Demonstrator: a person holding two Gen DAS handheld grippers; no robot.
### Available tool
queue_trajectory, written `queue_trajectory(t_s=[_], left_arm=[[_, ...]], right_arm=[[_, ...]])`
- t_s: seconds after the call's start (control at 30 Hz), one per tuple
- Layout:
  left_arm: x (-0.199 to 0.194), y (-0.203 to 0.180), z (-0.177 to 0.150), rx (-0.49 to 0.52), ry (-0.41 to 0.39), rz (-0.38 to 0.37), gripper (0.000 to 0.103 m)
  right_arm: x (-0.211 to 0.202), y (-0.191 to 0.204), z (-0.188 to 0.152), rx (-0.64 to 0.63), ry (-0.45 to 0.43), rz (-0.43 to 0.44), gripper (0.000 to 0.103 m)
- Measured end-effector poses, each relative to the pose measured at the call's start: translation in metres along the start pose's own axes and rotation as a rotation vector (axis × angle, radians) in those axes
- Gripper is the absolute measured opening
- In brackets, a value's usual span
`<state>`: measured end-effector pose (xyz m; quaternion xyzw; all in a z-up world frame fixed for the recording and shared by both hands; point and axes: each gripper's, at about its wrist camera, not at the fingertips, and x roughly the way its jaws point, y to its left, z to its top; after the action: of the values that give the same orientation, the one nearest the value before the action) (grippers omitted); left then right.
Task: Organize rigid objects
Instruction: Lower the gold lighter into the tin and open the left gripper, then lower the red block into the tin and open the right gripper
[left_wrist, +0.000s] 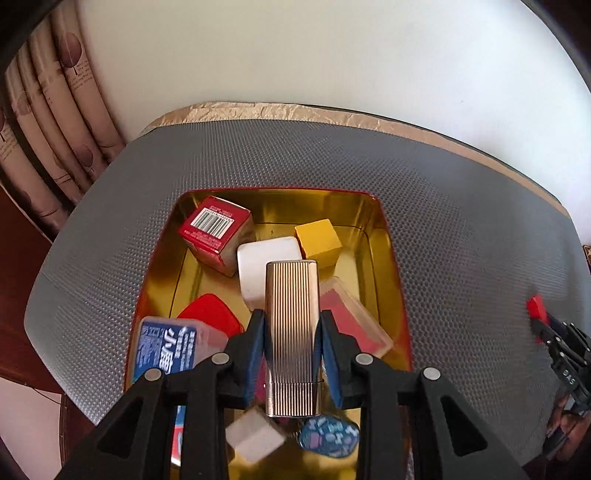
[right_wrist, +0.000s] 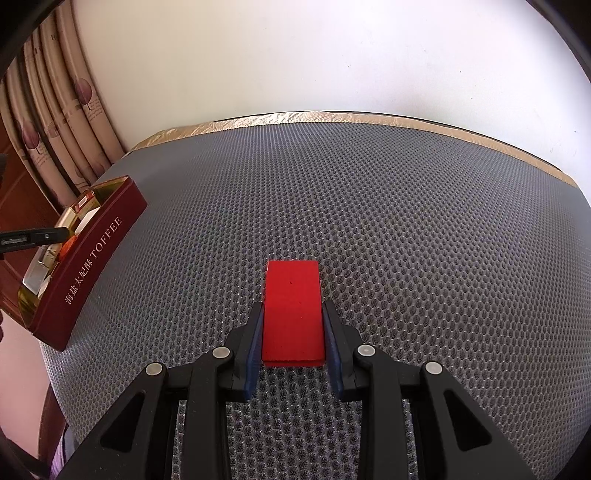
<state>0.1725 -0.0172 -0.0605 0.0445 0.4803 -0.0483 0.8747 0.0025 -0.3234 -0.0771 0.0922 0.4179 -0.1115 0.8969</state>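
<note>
My left gripper (left_wrist: 291, 325) is shut on a ribbed silver metal lighter (left_wrist: 292, 332) and holds it above an open tin (left_wrist: 388, 236) with a gold inside. In the tin lie a red barcoded box (left_wrist: 216, 229), a yellow block (left_wrist: 319, 242), a white block (left_wrist: 266, 258), a clear case with a red insert (left_wrist: 354, 321), a blue-labelled case (left_wrist: 166, 347) and more small items. My right gripper (right_wrist: 292, 317) is shut on a flat red block (right_wrist: 292, 314) low over the grey mat (right_wrist: 406, 221). The tin (right_wrist: 92, 254), dark red and marked TOFFEE, shows at the left of the right wrist view.
The grey honeycomb mat (left_wrist: 461, 240) covers a round table with a gold foil edge (left_wrist: 295, 110). A white wall is behind and patterned curtains (left_wrist: 55, 129) hang at the left. The right gripper with the red block (left_wrist: 537, 308) shows at the right of the left wrist view.
</note>
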Motion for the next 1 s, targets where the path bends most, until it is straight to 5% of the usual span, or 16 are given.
queue_trajectory(t_s=[0.27, 0.4, 0.67, 0.87, 1.0], left_arm=[[0.001, 0.007, 0.001, -0.002, -0.022, 0.030, 0.040], [-0.028, 0.007, -0.008, -0.025, -0.066, 0.004, 0.042], [-0.089, 0.006, -0.054, -0.083, -0.131, 0.039, 0.063], [-0.107, 0.017, -0.083, -0.122, -0.111, 0.077, 0.067], [-0.105, 0.029, -0.098, -0.131, -0.082, 0.073, 0.067]], right_arm=[[-0.001, 0.000, -0.002, 0.001, 0.000, -0.006, 0.027], [-0.001, 0.002, -0.002, -0.003, 0.000, -0.012, 0.027], [0.003, 0.012, -0.001, -0.038, 0.008, -0.048, 0.029], [0.006, 0.021, 0.004, -0.042, 0.043, -0.061, 0.030], [0.003, 0.031, 0.011, 0.025, 0.069, 0.015, 0.029]])
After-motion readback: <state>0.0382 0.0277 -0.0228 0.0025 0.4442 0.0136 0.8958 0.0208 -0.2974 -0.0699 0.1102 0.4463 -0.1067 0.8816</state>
